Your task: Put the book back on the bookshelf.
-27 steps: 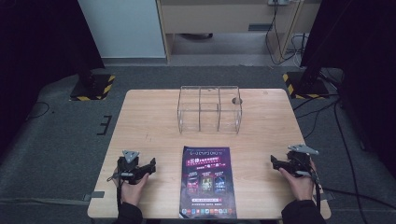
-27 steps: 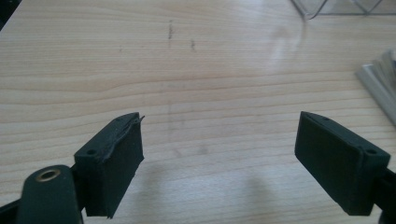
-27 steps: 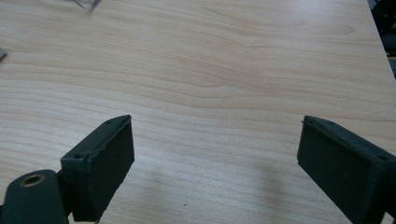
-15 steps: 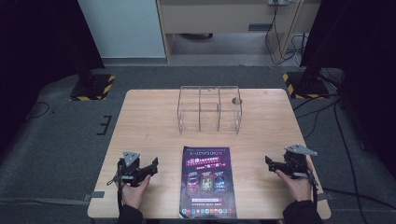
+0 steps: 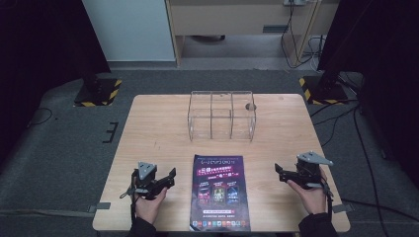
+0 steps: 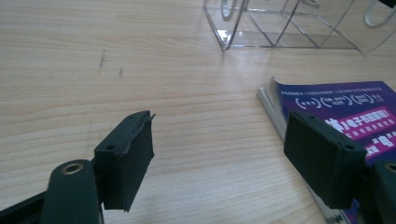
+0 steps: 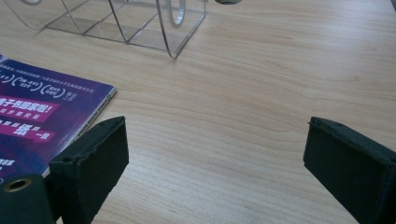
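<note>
Two grippers, left gripper (image 5: 171, 177) and right gripper (image 5: 278, 171), fingers wide and empty, flanking purple glossy magazine (image 5: 219, 191) on wooden tabletop (image 5: 158, 128), clear acrylic three-compartment organizer (image 5: 221, 116) beyond, unobstructed.

We see a purple magazine (image 5: 220, 192) lying flat and closed at the near edge of our surface (image 5: 163, 128).

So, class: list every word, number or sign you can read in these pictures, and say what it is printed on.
Purple magazine: white and pink Chinese headlines and small circled captions along the top, all too blurred to quote.
Clear acrylic organizer: no print.
Wooden table: no print.
</note>
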Motion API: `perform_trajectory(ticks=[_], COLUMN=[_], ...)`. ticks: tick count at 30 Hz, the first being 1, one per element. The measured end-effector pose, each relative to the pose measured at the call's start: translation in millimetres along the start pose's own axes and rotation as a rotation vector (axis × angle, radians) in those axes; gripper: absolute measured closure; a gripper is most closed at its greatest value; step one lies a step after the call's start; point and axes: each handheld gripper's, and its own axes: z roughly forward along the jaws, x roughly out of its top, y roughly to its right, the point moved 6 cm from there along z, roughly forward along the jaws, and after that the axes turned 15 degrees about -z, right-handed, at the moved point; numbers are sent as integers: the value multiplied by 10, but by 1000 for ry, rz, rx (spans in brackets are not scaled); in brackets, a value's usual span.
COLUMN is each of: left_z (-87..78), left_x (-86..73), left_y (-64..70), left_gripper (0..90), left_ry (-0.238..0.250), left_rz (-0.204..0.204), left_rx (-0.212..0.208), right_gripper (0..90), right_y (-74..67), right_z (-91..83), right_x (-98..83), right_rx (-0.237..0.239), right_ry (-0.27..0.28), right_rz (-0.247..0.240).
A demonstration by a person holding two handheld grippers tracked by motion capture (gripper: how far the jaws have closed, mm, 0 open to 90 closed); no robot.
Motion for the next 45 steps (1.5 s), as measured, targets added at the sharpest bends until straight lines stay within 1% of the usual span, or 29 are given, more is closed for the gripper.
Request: perform_trajectory(ticks=[6, 7, 9, 11, 12, 14, 15, 17, 18, 19, 25, 26, 27, 29, 30, 36, 39, 44, 45], left_z=[17, 23, 35, 47, 58, 68, 72, 80, 87, 93, 133, 138, 146, 162, 170, 217, 248, 283, 287], left_x=[-41, -51, -64, -77, -80, -98, -107, -130, -137, -154, -236, -250, -263, -295, -313, -398, -440, -488, -496], left_y=[134, 161, 203, 236, 249, 282, 299, 333, 343, 363, 462, 478, 492, 517, 527, 579, 585, 611, 613], left_gripper=[238, 240, 247, 247, 250, 253, 258, 261, 274, 274, 300, 305, 305, 316, 316, 334, 339, 350, 350], left_ry=[-10, -14, -18, -23, -19, -27, -30, -43, -46, -55, -86, -90, -93, -106, -113, -147, -166, -184, -191], left_rz=[18, 23, 31, 37, 44, 50, 54, 58, 68, 63, 67, 69, 71, 76, 79, 102, 108, 105, 110], left_rx=[-24, -29, -36, -41, -41, -47, -52, -59, -62, -69, -96, -99, -100, -98, -98, -99, -95, -99, -98], right_gripper=[74, 75, 78, 79, 81, 82, 85, 87, 88, 88, 90, 92, 92, 94, 94, 96, 102, 110, 113], right_y=[-42, -53, -101, -114, -153, -169, -216, -238, -279, -279, -357, -384, -384, -433, -433, -532, -584, -649, -664], right_z=[-11, -10, -16, -17, -19, -14, -5, 0, 11, 11, 39, 44, 44, 56, 56, 106, 128, 166, 171], right_x=[48, 60, 108, 120, 150, 163, 185, 190, 192, 192, 197, 206, 206, 214, 214, 201, 188, 173, 170], right_rx=[12, 13, 25, 26, 36, 40, 52, 58, 68, 68, 89, 94, 94, 104, 104, 126, 145, 156, 164], right_ry=[22, 25, 34, 37, 42, 45, 45, 45, 45, 45, 42, 48, 48, 49, 49, 43, 37, 32, 33], right_rz=[-8, -3, -12, -13, -16, -25, -35, -42, -47, -47, -53, -60, -60, -66, -66, -80, -88, -93, -95])
